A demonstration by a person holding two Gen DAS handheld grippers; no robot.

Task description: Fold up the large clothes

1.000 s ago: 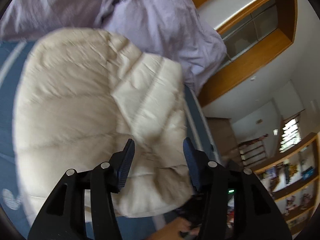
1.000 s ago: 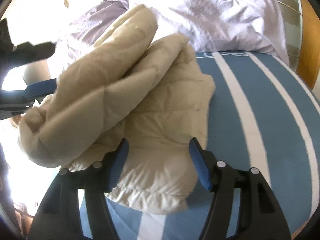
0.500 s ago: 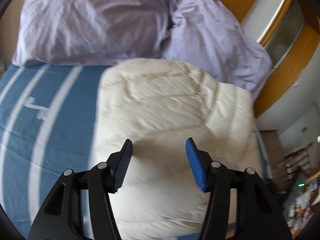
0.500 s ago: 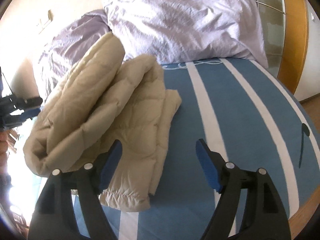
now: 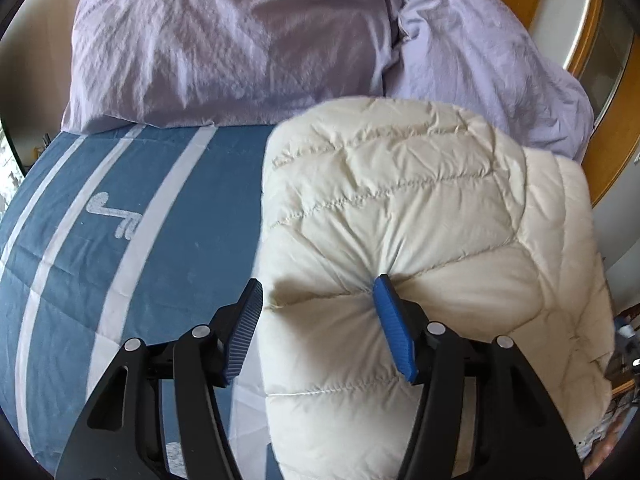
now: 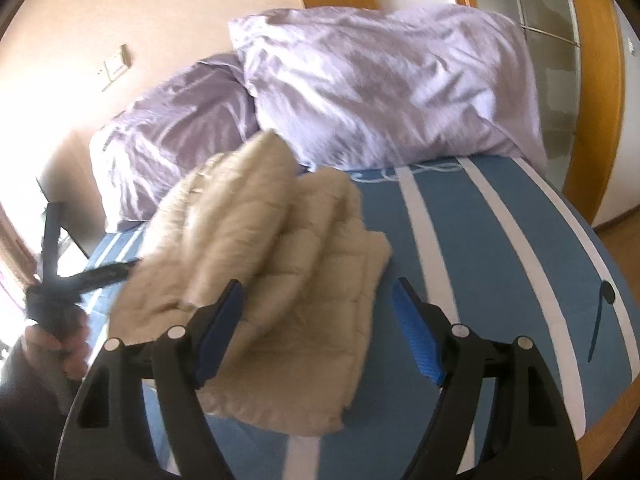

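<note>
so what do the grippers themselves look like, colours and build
Both the left gripper and right gripper have matte black angular frames with triangular cutouts and silver round pivot pins. Each finger carries a blue ribbed pad. No cables or markings show.

Legible text, labels, brands, numbers: none in either view.

Marks recorded, not readable as lettering:
- Blue striped bedcover (image 5: 192, 216): a white woven motif (image 5: 114, 216) between two white stripes in the left wrist view; the shape resembles a stylised figure or key, and no letters can be made out.
- Same bedcover in the right wrist view (image 6: 480, 264): a dark motif (image 6: 602, 316), a round dot with a thin curved line below it, near the right edge; a white looping motif (image 6: 404, 171) at the foot of the pillows, too blurred to read.
</note>
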